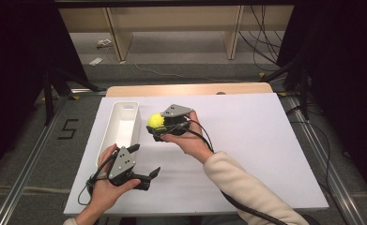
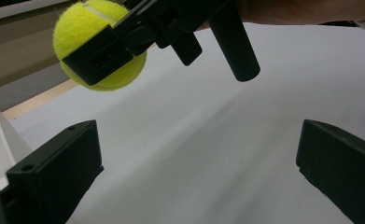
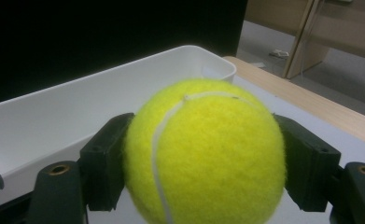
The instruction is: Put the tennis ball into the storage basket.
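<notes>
We log: tray (image 1: 120,123) on the table's (image 1: 247,140) left; ball (image 1: 156,121) just right of it, held above the table; left gripper (image 1: 146,165) nearer us.

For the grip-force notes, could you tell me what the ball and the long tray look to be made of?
Tennis ball: fuzzy yellow felt with a pale seam, presumably over rubber; the right claw clamps it. Tray: smooth, matte white walls with rounded corners, likely moulded plastic.

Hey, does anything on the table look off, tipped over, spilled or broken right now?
Nothing stands out. The white bin sits upright on the white table, the tennis ball looks intact in the right tool beside the bin, and the left tool is open.
</notes>
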`<state>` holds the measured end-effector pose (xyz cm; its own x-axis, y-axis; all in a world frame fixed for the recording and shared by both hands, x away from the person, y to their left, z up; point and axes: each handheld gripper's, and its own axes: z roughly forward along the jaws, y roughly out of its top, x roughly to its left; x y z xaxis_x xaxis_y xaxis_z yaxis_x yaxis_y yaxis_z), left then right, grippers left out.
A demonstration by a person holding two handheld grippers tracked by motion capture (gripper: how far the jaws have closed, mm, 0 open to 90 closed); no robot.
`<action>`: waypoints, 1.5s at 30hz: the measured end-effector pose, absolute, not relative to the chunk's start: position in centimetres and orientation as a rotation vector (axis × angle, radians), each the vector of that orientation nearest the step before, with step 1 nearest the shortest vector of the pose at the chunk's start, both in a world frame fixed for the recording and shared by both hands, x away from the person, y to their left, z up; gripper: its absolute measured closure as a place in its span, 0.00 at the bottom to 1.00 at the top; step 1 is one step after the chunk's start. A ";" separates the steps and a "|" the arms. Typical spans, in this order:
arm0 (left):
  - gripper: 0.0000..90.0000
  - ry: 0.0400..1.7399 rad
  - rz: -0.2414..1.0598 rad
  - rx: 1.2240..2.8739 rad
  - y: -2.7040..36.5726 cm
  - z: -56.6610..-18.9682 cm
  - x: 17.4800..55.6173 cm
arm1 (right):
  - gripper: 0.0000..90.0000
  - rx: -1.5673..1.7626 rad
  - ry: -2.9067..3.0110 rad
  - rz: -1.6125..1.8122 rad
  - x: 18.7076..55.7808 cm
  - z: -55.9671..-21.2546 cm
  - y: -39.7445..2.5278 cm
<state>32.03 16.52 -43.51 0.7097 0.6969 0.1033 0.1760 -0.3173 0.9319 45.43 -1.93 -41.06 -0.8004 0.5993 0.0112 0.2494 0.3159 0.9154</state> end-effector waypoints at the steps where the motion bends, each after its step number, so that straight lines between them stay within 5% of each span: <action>1: 0.00 0.681 0.614 1.855 16.5 -43.5 32.0 | 0.30 0.764 2.257 1.481 45.4 -41.0 -1.9; 45: 0.00 0.678 0.607 1.860 16.3 -43.6 32.1 | 0.30 0.748 2.276 1.483 45.8 -39.6 -0.1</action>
